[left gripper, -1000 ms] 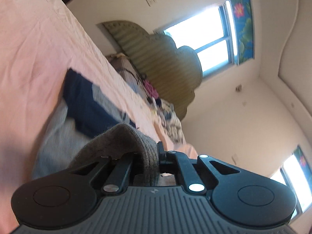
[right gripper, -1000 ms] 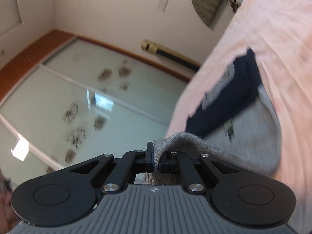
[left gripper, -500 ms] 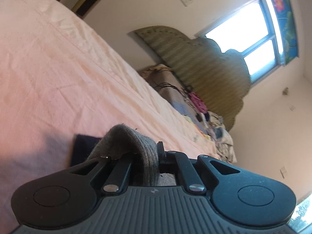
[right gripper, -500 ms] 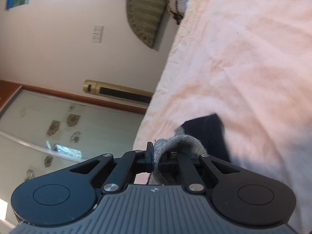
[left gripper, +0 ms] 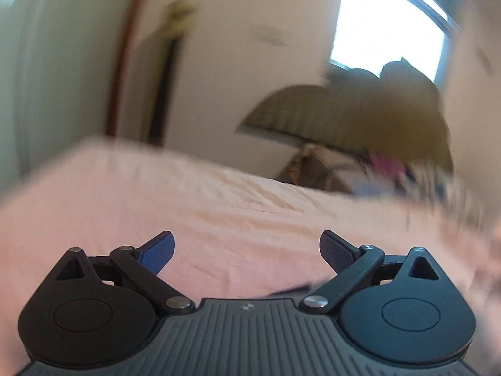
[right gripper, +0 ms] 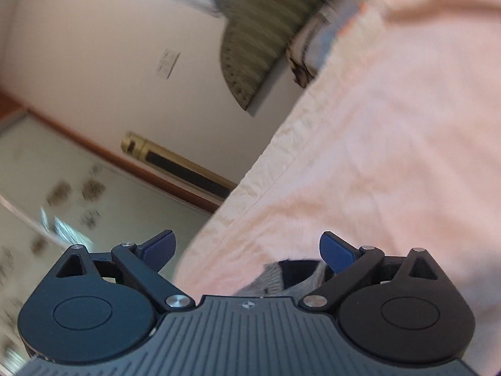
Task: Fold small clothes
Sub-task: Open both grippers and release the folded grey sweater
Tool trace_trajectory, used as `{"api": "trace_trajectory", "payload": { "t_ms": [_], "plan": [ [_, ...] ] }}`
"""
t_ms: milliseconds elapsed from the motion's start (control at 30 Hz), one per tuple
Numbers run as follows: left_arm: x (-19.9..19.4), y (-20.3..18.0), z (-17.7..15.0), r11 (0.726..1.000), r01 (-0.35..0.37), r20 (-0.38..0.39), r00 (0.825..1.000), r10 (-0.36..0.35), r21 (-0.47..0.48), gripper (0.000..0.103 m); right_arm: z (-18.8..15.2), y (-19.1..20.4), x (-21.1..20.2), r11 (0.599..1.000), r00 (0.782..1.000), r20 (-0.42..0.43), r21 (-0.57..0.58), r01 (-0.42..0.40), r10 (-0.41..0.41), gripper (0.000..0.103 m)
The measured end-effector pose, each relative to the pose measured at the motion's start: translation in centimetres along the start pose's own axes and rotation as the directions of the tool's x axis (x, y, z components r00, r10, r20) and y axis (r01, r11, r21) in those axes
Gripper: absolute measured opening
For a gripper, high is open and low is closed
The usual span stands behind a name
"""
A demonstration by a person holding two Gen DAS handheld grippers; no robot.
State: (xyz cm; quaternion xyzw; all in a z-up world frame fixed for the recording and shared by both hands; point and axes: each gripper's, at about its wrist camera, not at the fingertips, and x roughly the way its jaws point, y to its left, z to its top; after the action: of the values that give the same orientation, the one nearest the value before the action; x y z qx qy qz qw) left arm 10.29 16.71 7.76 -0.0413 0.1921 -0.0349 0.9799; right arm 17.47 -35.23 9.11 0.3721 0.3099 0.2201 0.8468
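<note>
My left gripper (left gripper: pixel 247 252) is open and empty, low over the pink bedsheet (left gripper: pixel 156 206). A thin dark strip of the garment (left gripper: pixel 291 289) shows just past its body. My right gripper (right gripper: pixel 247 252) is open too. A grey knitted garment with a dark navy part (right gripper: pixel 275 277) lies on the pink sheet (right gripper: pixel 391 156) just under and between its fingers, mostly hidden by the gripper body. Neither gripper holds any cloth. Both views are blurred by motion.
A green padded headboard (left gripper: pixel 344 116) and a pile of mixed clothes (left gripper: pixel 385 169) stand at the far end of the bed. The bed's edge (right gripper: pixel 250 188) drops off left of my right gripper, with a wardrobe door (right gripper: pixel 62 188) beyond. A bright window (left gripper: pixel 391 22) is behind.
Both grippers were shut on the grey knit garment and have opened and let it go. The garment now lies on the sheet. Both cameras have swung to a leveller view.
</note>
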Motion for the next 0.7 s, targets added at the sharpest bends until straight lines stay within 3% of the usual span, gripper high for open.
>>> {"api": "trace_trajectory", "payload": {
  "t_ms": [33, 67, 100, 133, 167, 200, 233, 300, 333, 367, 433, 467, 500, 567, 633, 700],
  "plan": [
    [-1.0, -2.2, -0.9, 0.982, 0.009, 0.016, 1.0, -0.012, 0.189, 0.1, -0.2, 1.0, -0.2, 0.995, 0.999, -0.024, -0.099, 0.022, -0.025, 0.097],
    [-1.7, -4.3, -2.2, 0.93, 0.0, 0.025, 1.0, -0.009, 0.368, 0.1, -0.6, 1.9, -0.5, 0.977, 0.997, -0.052, -0.211, 0.038, -0.05, 0.096],
    [-2.1, -6.0, -3.7, 0.855, -0.014, 0.028, 1.0, -0.001, 0.519, 0.1, -1.4, 3.0, -0.5, 0.942, 0.993, -0.08, -0.331, 0.053, -0.084, 0.095],
    [-1.9, -7.5, -5.1, 0.776, -0.029, 0.018, 1.0, 0.023, 0.63, 0.1, -2.4, 4.0, -0.4, 0.892, 0.986, -0.104, -0.448, 0.068, -0.127, 0.095],
    [-1.1, -8.3, -6.2, 0.717, -0.024, -0.013, 0.999, 0.047, 0.697, 0.1, -3.7, 5.0, -0.1, 0.824, 0.976, -0.127, -0.562, 0.077, -0.177, 0.095],
    [-0.5, -8.8, -7.0, 0.681, 0.003, -0.055, 0.997, 0.054, 0.732, 0.1, -5.2, 5.9, 0.4, 0.742, 0.961, -0.151, -0.667, 0.074, -0.231, 0.095],
    [0.4, -9.2, -7.3, 0.667, 0.019, -0.081, 0.995, 0.062, 0.745, 0.101, -6.7, 6.7, 1.1, 0.654, 0.945, -0.166, -0.754, 0.064, -0.283, 0.092],
    [2.1, -9.4, -6.7, 0.694, 0.016, -0.113, 0.989, 0.095, 0.72, 0.101, -9.3, 7.3, 2.7, 0.505, 0.915, -0.167, -0.862, 0.045, -0.368, 0.089],
    [2.9, -9.3, -5.9, 0.719, -0.027, -0.095, 0.987, 0.128, 0.694, 0.101, -9.7, 7.3, 3.8, 0.467, 0.899, -0.156, -0.882, 0.06, -0.41, 0.085],
    [3.9, -8.8, -4.8, 0.742, -0.111, -0.051, 0.98, 0.192, 0.661, 0.101, -9.2, 7.1, 4.7, 0.471, 0.892, -0.129, -0.876, 0.102, -0.433, 0.084],
    [5.2, -7.9, -2.6, 0.774, -0.297, 0.035, 0.941, 0.337, 0.559, 0.1, -6.3, 6.6, 5.4, 0.549, 0.899, 0.002, -0.792, 0.268, -0.437, 0.084],
    [5.3, -7.2, -1.2, 0.801, -0.34, 0.048, 0.93, 0.366, 0.492, 0.1, -4.7, 6.2, 5.3, 0.593, 0.889, 0.076, -0.719, 0.363, -0.451, 0.084],
    [4.9, -6.6, -0.3, 0.835, -0.348, 0.041, 0.929, 0.367, 0.426, 0.1, -3.5, 5.9, 4.9, 0.648, 0.887, 0.105, -0.646, 0.405, -0.45, 0.084],
    [3.8, -5.1, 0.7, 0.902, -0.289, -0.011, 0.951, 0.309, 0.322, 0.1, -2.3, 5.5, 3.8, 0.751, 0.927, 0.05, -0.57, 0.332, -0.371, 0.084],
    [3.3, -4.1, 0.4, 0.941, -0.227, -0.109, 0.959, 0.261, 0.253, 0.1, -2.4, 5.3, 3.0, 0.766, 0.936, 0.017, -0.57, 0.298, -0.351, 0.097],
    [2.8, -2.5, -0.5, 0.978, -0.157, -0.235, 0.954, 0.186, 0.135, 0.1, -2.5, 4.2, 2.3, 0.781, 0.923, -0.025, -0.542, 0.31, -0.384, 0.099]
  ]
}}
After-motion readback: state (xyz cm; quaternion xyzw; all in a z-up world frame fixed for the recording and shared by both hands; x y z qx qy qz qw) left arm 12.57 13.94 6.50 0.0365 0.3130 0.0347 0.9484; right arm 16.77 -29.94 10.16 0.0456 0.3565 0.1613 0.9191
